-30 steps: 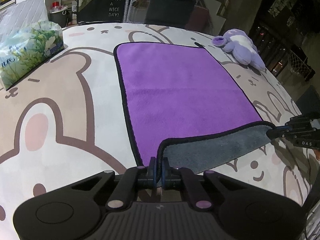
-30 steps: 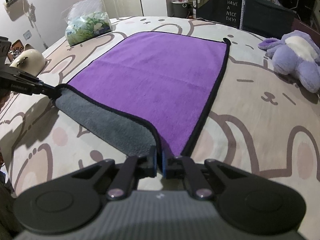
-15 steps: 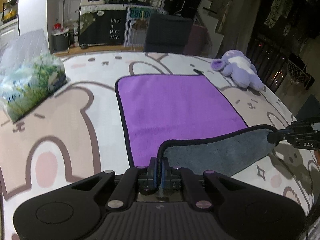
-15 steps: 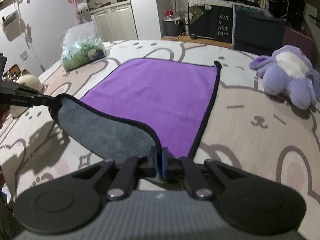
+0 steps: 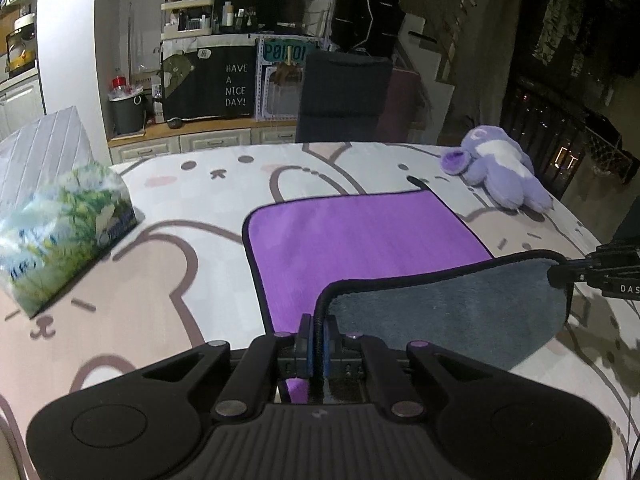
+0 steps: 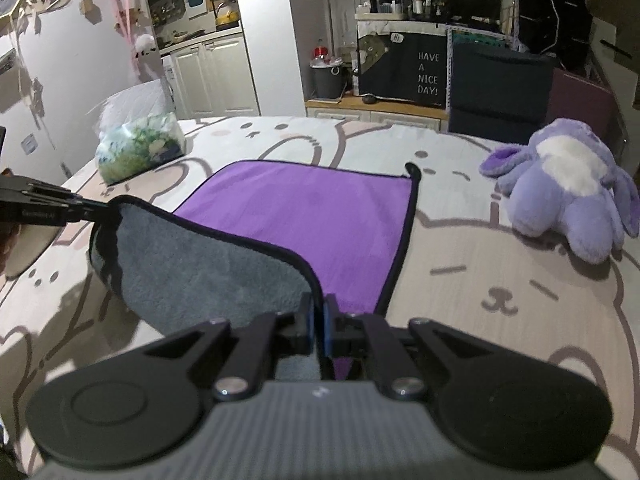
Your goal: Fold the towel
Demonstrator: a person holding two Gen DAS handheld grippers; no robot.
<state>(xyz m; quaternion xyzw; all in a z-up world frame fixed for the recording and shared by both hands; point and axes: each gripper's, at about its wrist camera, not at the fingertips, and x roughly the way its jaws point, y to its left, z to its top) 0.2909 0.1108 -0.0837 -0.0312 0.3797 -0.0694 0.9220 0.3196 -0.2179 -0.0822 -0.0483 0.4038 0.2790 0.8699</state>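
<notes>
Claws, left (image 5: 316, 344) and right (image 6: 319, 330), each pinch a near towel (image 5: 360, 236) corner, raised; purple spreads ahead.

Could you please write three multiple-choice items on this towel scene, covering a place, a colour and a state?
1. Where does the plush toy lie?
A. right of the towel
B. on the towel
C. on the tissue pack

2. What colour is the towel's lifted underside?
A. white
B. grey
C. green

3. How is the near edge held?
A. lying flat
B. by one gripper
C. by left gripper and right gripper

Answers: 1 A, it rests on the bedspread apart from the towel. 2 B, the raised flap shows grey. 3 C, both pairs of jaws pinch a corner.
</notes>
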